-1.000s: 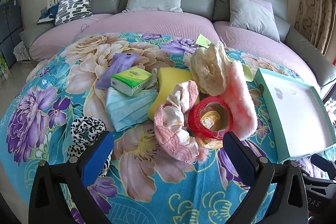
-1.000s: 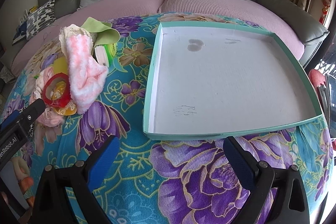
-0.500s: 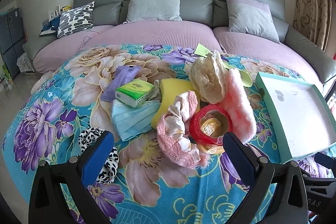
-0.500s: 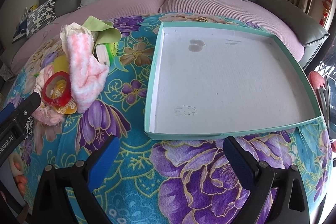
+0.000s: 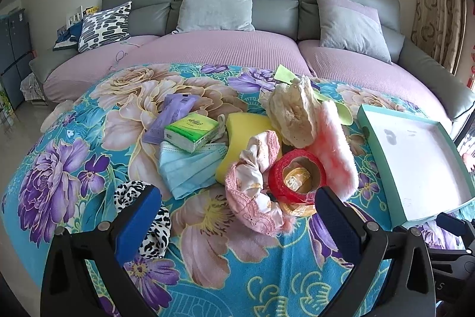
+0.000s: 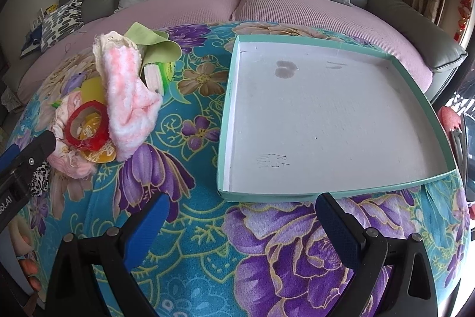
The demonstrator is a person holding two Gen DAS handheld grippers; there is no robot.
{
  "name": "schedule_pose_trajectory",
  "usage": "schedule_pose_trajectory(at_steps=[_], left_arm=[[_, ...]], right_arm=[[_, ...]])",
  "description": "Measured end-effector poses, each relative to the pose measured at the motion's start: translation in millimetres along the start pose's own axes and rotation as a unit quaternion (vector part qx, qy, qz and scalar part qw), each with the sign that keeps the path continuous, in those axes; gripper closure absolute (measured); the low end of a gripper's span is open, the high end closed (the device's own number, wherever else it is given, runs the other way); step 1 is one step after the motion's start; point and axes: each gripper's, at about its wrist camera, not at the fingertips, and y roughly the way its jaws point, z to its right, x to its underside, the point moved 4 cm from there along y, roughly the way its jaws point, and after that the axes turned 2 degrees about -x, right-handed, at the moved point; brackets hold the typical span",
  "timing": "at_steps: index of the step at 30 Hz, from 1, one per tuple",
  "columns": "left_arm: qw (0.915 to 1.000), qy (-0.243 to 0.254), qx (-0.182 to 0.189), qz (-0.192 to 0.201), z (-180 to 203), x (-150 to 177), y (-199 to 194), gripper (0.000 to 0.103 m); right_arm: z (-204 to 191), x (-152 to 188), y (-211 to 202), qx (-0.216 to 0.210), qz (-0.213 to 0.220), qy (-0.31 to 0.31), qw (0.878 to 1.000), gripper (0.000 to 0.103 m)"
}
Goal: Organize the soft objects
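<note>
On the floral cloth (image 5: 207, 242), a heap of soft things lies bunched together: a pink scrunchie (image 5: 255, 183) touches a red tape roll (image 5: 297, 177), with a fluffy pink cloth (image 5: 335, 150) just beside and a cream lace piece (image 5: 294, 115) leaning over it. Behind sit a yellow sponge (image 5: 246, 127), a blue face mask (image 5: 190, 168) and a green tissue pack (image 5: 193, 131) resting on the mask. A leopard-print scrunchie (image 5: 154, 230) lies apart, partly hidden by a finger of the left gripper (image 5: 234, 216), whose jaws are spread wide and hold nothing. The teal-rimmed tray (image 6: 228, 97) lies to the right of the heap, its white floor bare. The right gripper (image 6: 240, 216) hovers at its near edge, likewise spread and holding nothing. A grey sofa (image 5: 237, 5) stands beyond.
</note>
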Motion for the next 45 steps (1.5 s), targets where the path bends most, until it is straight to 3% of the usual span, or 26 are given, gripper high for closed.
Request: schedule_pose_trajectory(at_steps=[21, 28, 32, 39, 45], left_arm=[[0.9996, -0.022, 0.017, -0.001, -20.4, -1.0, -0.1, 0.000], [0.9986, -0.045, 0.004, -0.027, -54.1, -1.3, 3.4, 0.000], [0.9977, -0.036, -0.036, -0.045, -69.8, 7.3, 13.8, 0.000], [0.9947, -0.048, -0.049, -0.077, -96.0, 21.6, 36.5, 0.001], [0.9939, -0.048, -0.046, -0.088, -101.5, 28.3, 45.2, 0.001]], right_arm=[[-12.8, -1.3, -0.4, 0.015, 0.005, -0.018, 1.000, 0.003], [-35.8, -23.4, -26.5, -0.049, 0.064, -0.009, 0.997, 0.003], [-67.2, -32.8, -26.1, -0.096, 0.067, -0.024, 0.993, 0.014], [-113.2, -43.5, -21.7, -0.137, 0.069, -0.053, 0.987, 0.034], [-138.0, -41.8, -10.9, -0.146, 0.053, -0.080, 0.985, 0.038]])
